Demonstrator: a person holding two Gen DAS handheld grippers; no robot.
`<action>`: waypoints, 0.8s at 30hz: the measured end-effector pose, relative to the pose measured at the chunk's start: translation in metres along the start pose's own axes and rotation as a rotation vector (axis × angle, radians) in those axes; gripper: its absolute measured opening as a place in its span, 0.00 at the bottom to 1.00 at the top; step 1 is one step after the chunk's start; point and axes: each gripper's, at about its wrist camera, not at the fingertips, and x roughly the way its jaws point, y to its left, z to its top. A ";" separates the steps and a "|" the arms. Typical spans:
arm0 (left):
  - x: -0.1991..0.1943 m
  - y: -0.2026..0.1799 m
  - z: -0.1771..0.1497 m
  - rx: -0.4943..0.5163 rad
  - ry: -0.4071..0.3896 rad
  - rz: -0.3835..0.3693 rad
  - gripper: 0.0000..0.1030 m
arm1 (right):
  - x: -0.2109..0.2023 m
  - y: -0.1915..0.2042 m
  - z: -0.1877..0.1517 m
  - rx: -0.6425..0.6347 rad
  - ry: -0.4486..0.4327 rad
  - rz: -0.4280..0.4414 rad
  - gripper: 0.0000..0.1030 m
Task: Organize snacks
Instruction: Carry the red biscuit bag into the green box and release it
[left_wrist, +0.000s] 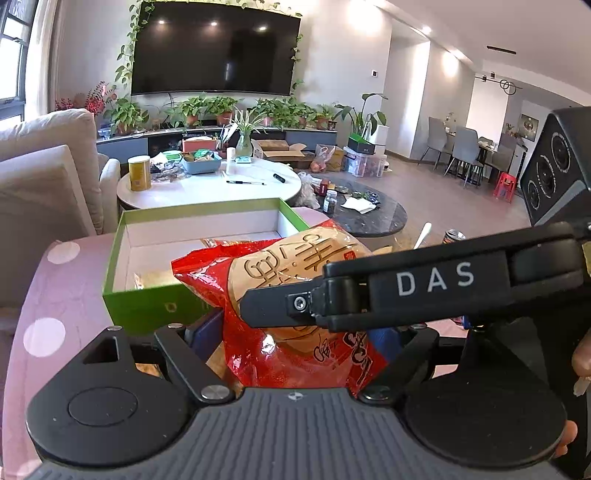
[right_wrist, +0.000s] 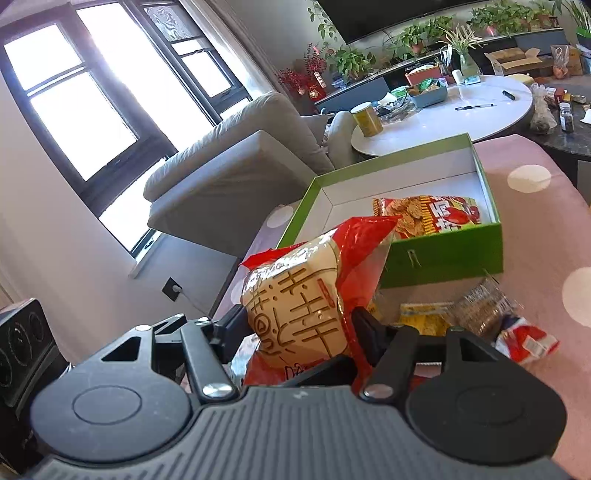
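Note:
A red and tan snack bag (left_wrist: 295, 302) is held by both grippers just in front of the open green box (left_wrist: 147, 295). My left gripper (left_wrist: 295, 332) is shut on the bag's lower end. My right gripper (right_wrist: 299, 325) is shut on the same bag (right_wrist: 295, 306); its finger (left_wrist: 406, 288) crosses the bag in the left wrist view. The green box (right_wrist: 443, 251) has a white inside and holds a red chip bag (right_wrist: 428, 218). Loose snack packets (right_wrist: 524, 339) lie on the pink dotted cloth (right_wrist: 535, 229) to the right.
A white round table (left_wrist: 207, 188) with a yellow can (left_wrist: 139, 172) and a blue tray stands behind the box. A beige sofa (right_wrist: 229, 155) is at the left. A dark low table (left_wrist: 369, 214) with jars is to the right. A black speaker (left_wrist: 554, 166) is far right.

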 end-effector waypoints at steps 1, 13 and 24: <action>0.001 0.002 0.002 0.001 -0.001 0.002 0.77 | 0.001 0.000 0.002 0.001 0.000 0.001 0.58; 0.026 0.018 0.020 0.001 -0.007 0.011 0.77 | 0.020 -0.008 0.025 0.028 0.001 0.016 0.58; 0.056 0.023 0.055 0.019 -0.028 0.011 0.77 | 0.030 -0.023 0.061 0.049 -0.023 0.026 0.58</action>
